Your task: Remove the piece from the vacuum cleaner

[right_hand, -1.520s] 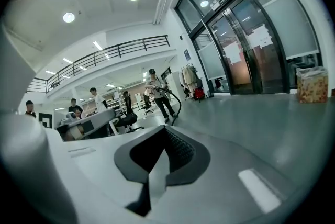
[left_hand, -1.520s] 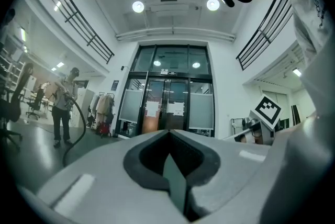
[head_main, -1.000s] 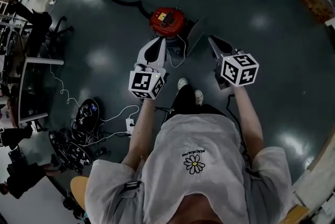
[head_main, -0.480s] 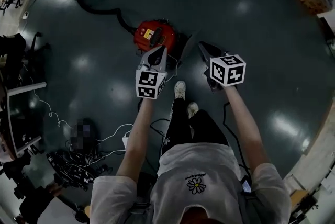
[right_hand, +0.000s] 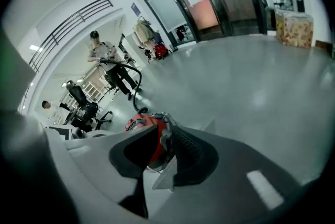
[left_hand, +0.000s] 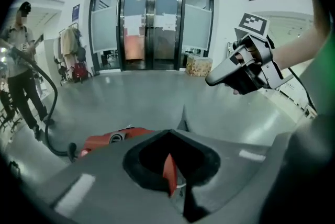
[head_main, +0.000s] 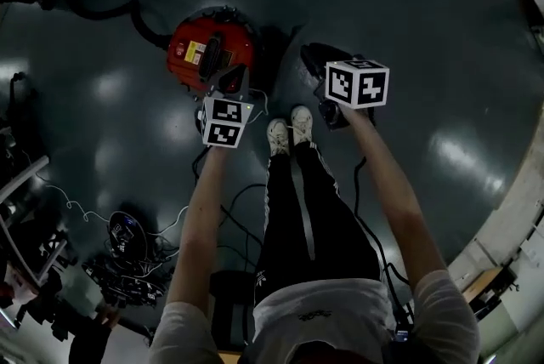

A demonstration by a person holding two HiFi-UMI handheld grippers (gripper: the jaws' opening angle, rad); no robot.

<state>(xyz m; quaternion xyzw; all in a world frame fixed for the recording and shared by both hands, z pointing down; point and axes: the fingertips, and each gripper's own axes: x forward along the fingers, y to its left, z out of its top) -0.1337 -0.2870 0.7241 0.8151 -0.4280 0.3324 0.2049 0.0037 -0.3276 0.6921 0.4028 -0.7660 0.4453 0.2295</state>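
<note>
The red round vacuum cleaner (head_main: 208, 52) stands on the dark floor, a black handle across its top and a black hose (head_main: 102, 12) running off to the upper left. My left gripper (head_main: 234, 75) hovers at its near right rim. Its jaws are shut, and only a red sliver shows between the pads (left_hand: 168, 165). My right gripper (head_main: 308, 52) hangs to the right of the vacuum, apart from it. Its jaws (right_hand: 159, 157) are opening with nothing between them, and the vacuum (right_hand: 144, 122) shows through the gap. I cannot make out a separate piece.
The person's white shoes (head_main: 287, 131) stand just below the grippers. Cables and gear (head_main: 127, 260) litter the floor at lower left. Another person (right_hand: 104, 60) stands far off holding the hose. Glass doors (left_hand: 152, 24) and a box (left_hand: 199, 66) lie beyond.
The person has stepped toward the vacuum, which now looks larger and nearer. Both grippers have come closer to it, the left one up to its rim.
</note>
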